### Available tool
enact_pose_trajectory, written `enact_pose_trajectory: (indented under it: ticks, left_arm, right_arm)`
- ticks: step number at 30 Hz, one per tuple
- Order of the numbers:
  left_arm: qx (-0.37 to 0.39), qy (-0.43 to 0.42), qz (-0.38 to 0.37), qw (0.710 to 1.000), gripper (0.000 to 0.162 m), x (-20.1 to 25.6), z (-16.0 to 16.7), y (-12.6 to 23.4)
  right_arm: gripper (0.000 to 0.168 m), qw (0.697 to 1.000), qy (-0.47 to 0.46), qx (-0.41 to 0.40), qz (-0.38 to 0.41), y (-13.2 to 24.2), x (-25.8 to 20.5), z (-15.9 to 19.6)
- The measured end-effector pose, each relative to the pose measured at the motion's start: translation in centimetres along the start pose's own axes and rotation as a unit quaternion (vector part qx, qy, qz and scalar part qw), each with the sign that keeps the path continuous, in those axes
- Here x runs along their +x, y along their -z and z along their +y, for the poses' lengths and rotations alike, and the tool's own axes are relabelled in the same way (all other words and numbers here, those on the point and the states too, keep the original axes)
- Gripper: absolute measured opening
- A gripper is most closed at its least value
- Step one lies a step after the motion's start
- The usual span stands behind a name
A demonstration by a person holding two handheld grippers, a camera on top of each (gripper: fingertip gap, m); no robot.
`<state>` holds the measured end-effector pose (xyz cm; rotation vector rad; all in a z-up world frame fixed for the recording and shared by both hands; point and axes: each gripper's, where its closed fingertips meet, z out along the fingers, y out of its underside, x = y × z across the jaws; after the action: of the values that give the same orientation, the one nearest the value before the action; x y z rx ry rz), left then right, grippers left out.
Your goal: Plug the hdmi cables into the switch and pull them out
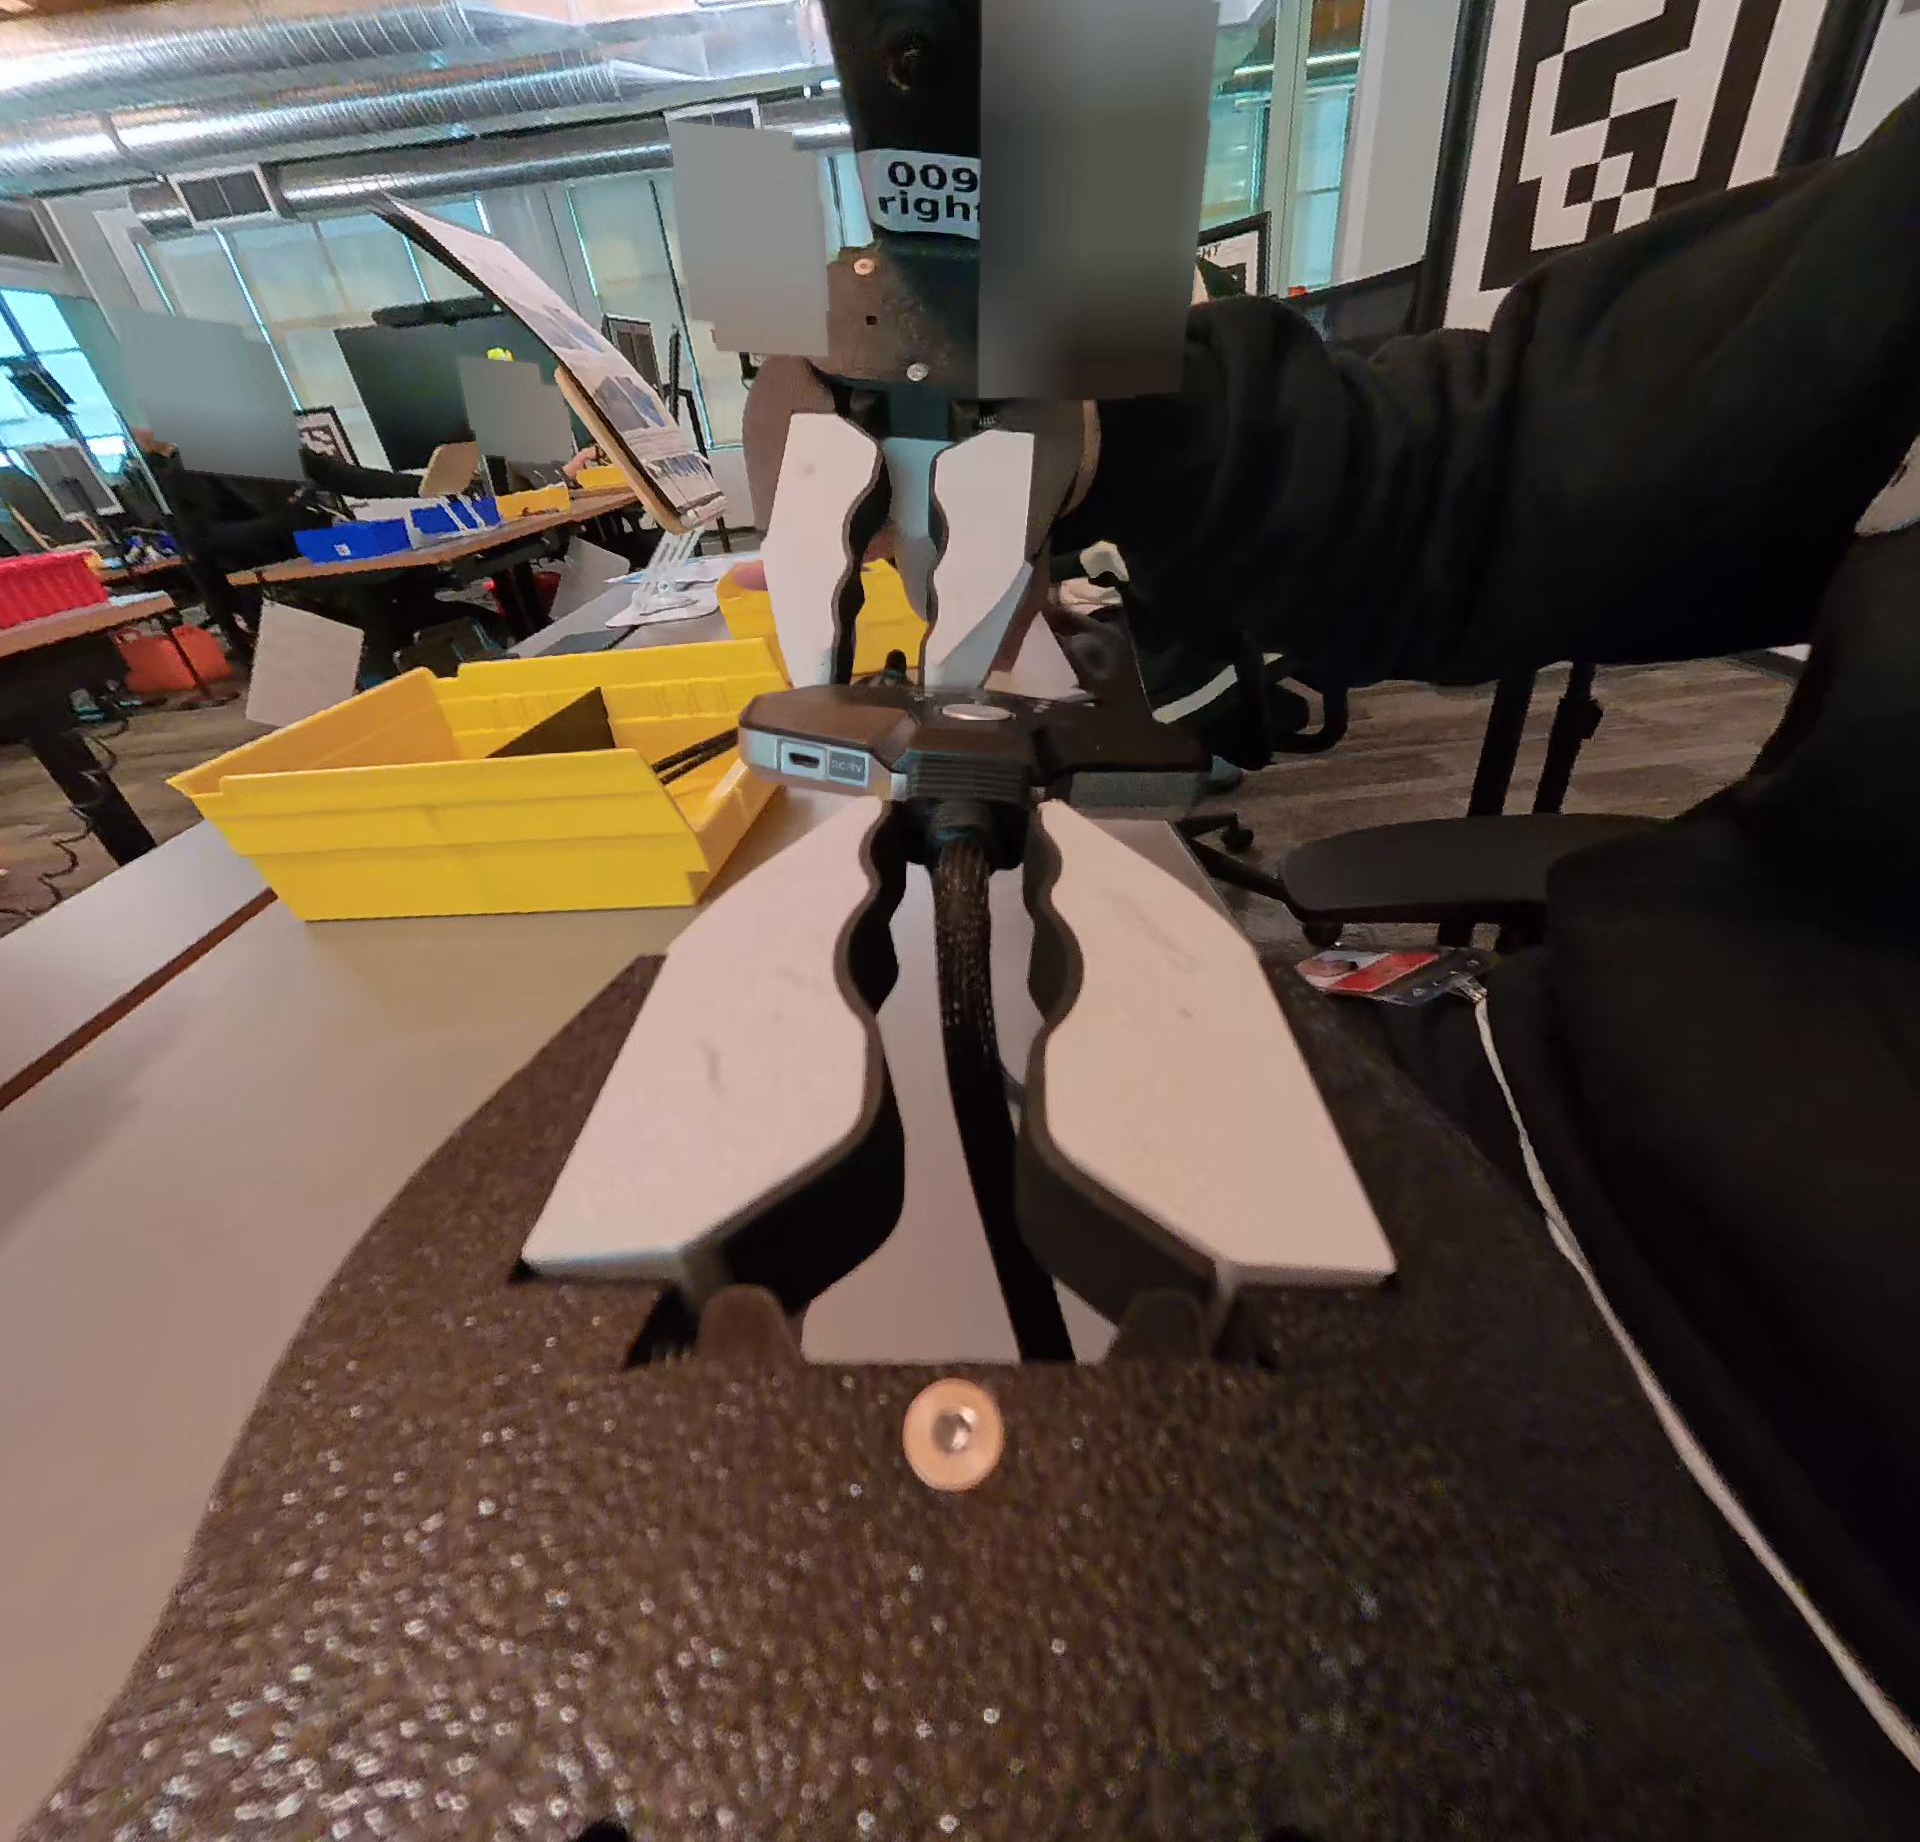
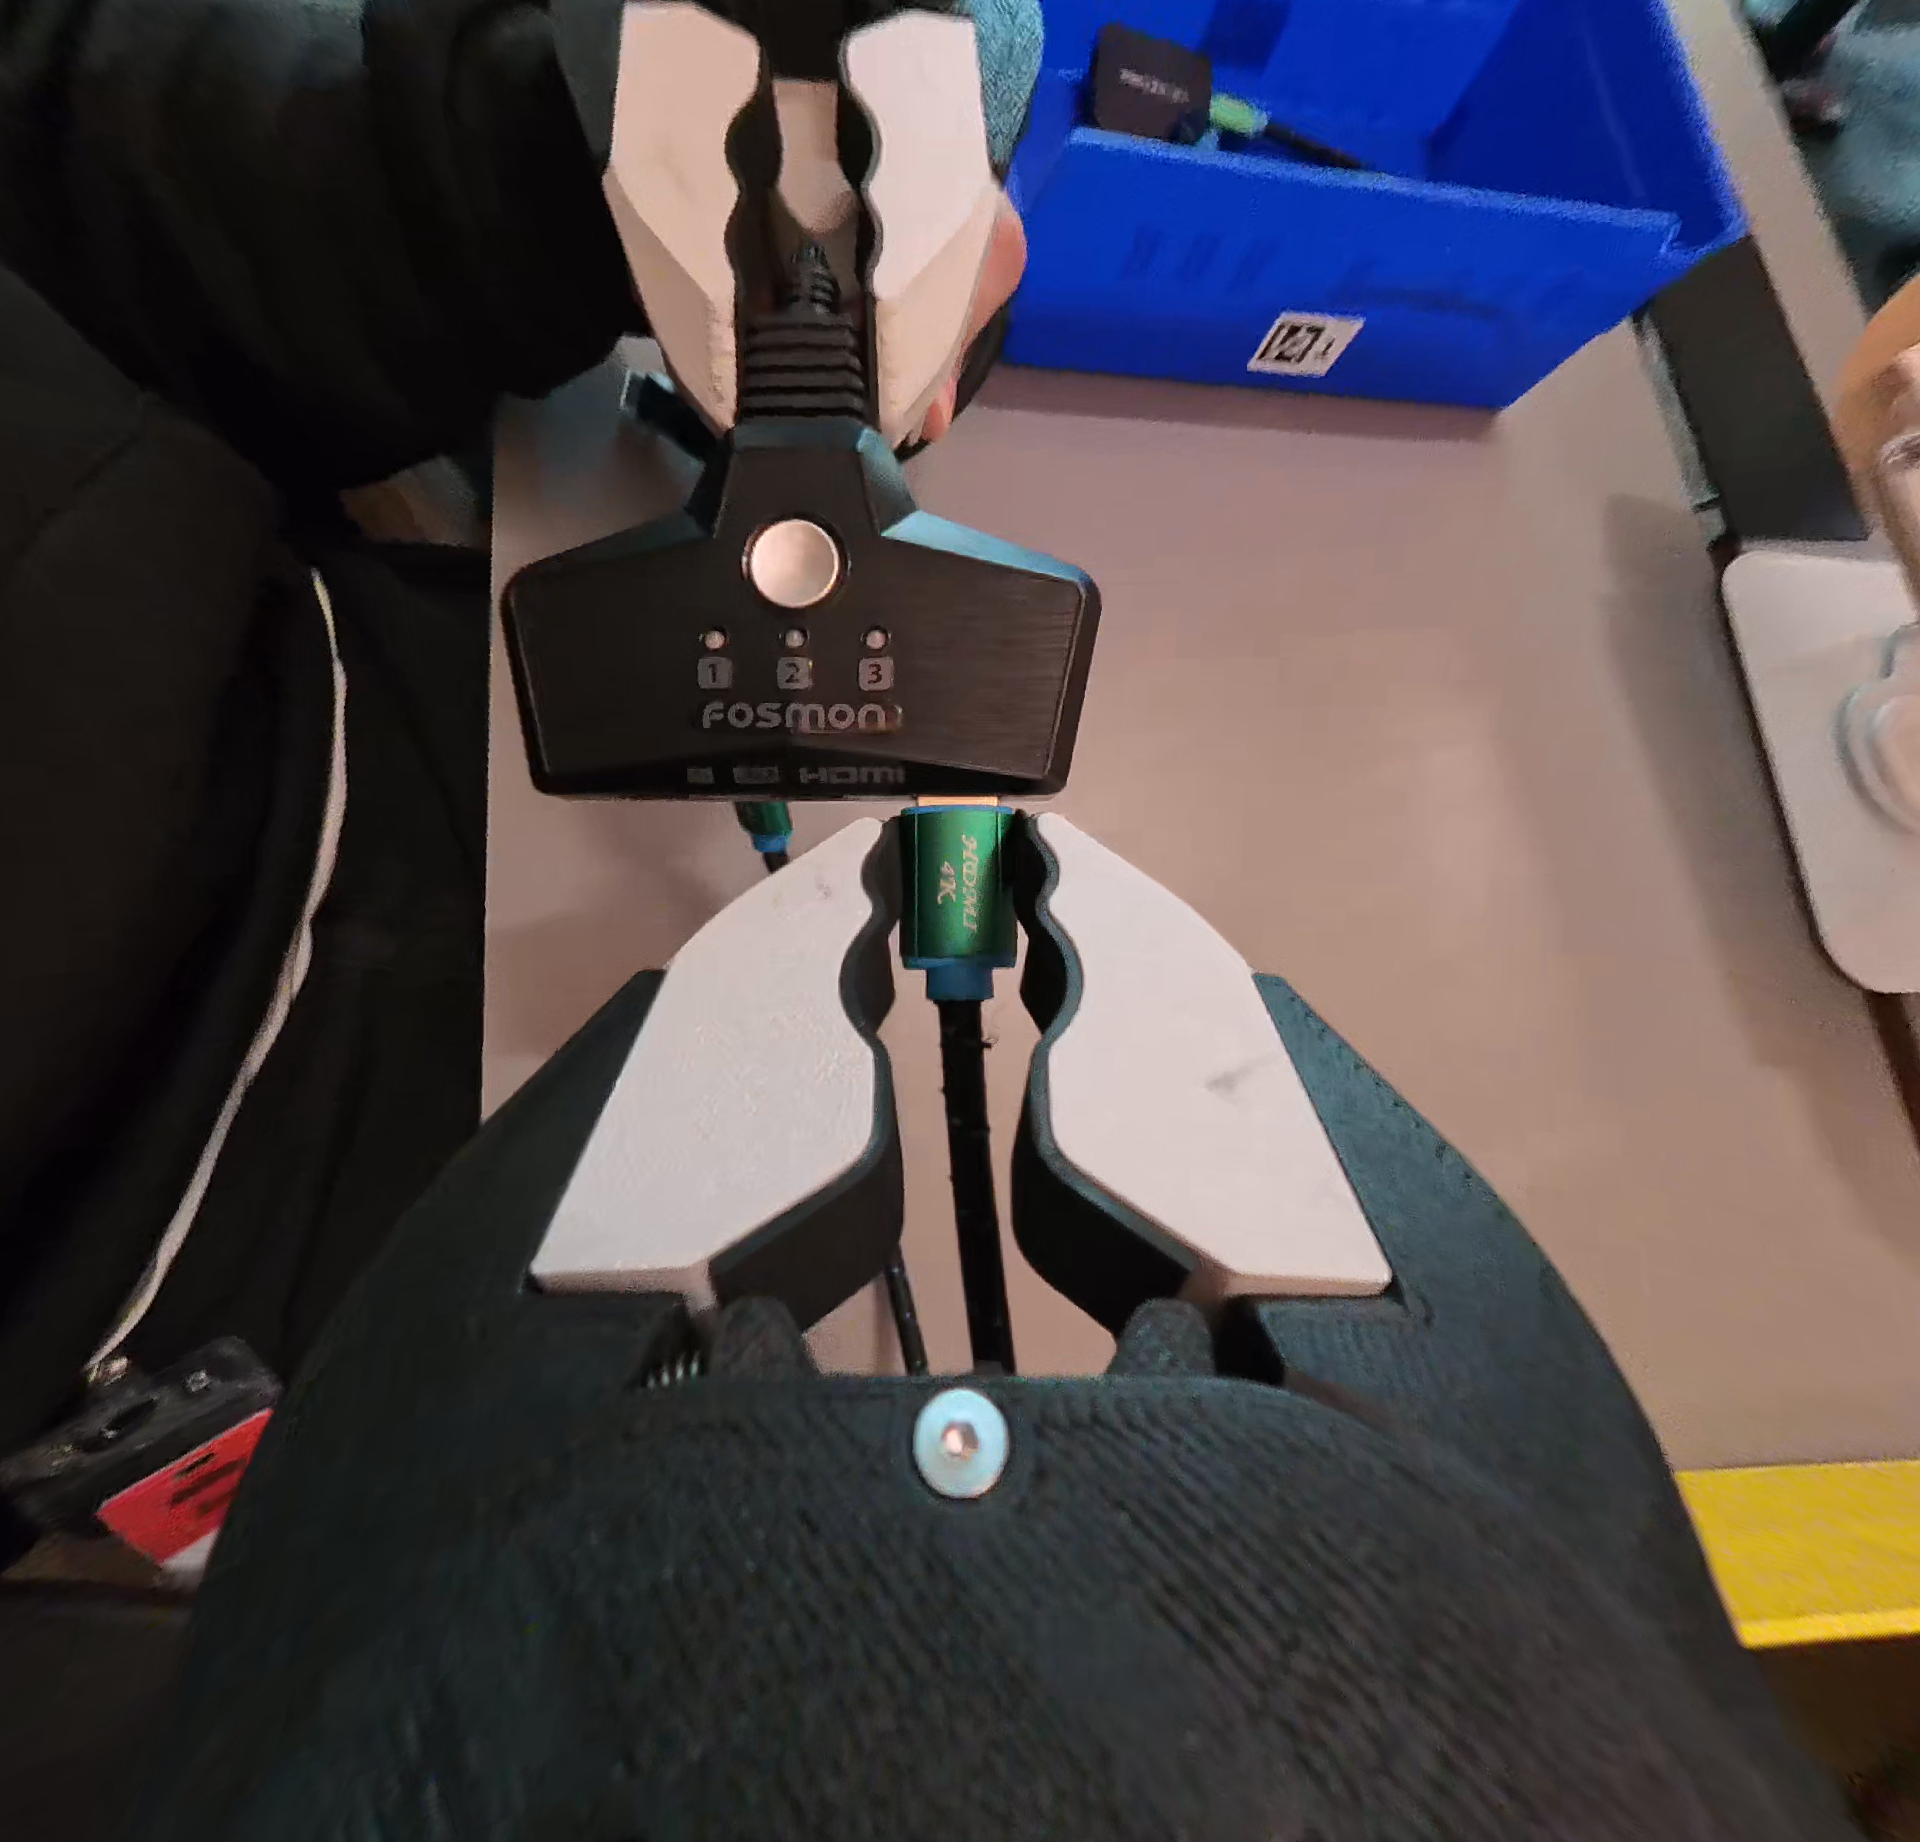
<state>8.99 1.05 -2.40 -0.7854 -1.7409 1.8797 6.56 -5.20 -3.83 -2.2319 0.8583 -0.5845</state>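
The black HDMI switch (image 2: 800, 639) is held above the table between both grippers; it also shows in the left wrist view (image 1: 966, 727). My left gripper (image 1: 961, 818) is shut on the switch's ribbed cable neck (image 1: 961, 779), with its braided black cable (image 1: 966, 961) running back between the fingers. In the right wrist view the left gripper (image 2: 800, 410) is at the top. My right gripper (image 2: 956, 836) is shut on a green HDMI plug (image 2: 954, 893) whose gold tip sits at the switch's right port. The right gripper (image 1: 888, 665) shows behind the switch. A second green plug (image 2: 764, 826) peeks from under the switch.
A yellow bin (image 1: 468, 816) stands on the beige table (image 1: 208, 1117) to the left. A blue bin (image 2: 1351, 265) with small parts is at the far edge, a white stand base (image 2: 1818, 732) at the right. A person's black sleeve (image 1: 1455, 493) and an office chair (image 1: 1455, 857) are close by.
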Motion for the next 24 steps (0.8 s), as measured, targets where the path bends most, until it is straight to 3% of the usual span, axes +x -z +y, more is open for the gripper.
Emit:
enact_pose_trajectory:
  ticks: [8, 13, 18, 24]
  left_arm:
    - [0.029, 0.015, 0.005, 0.999, 0.022, 0.0, -0.6, 0.1]
    - [0.020, -0.001, 0.022, 1.000, 0.022, 0.5, -0.3, 0.6]
    - [0.023, -0.011, 0.037, 0.999, 0.022, 0.9, -0.4, 0.6]
    - [0.052, -0.006, 0.039, 0.998, 0.021, 1.0, -1.2, 0.6]
  right_arm:
    - [0.022, 0.999, 0.022, 0.029, 0.020, -0.8, 0.3, -0.4]
    - [0.022, 0.999, 0.047, -0.002, 0.016, -1.2, -0.5, -0.4]
    - [0.022, 0.999, 0.022, 0.023, -0.025, -0.2, -1.2, -1.2]
    - [0.022, 0.996, 0.037, 0.084, -0.011, 0.5, -1.3, -1.9]
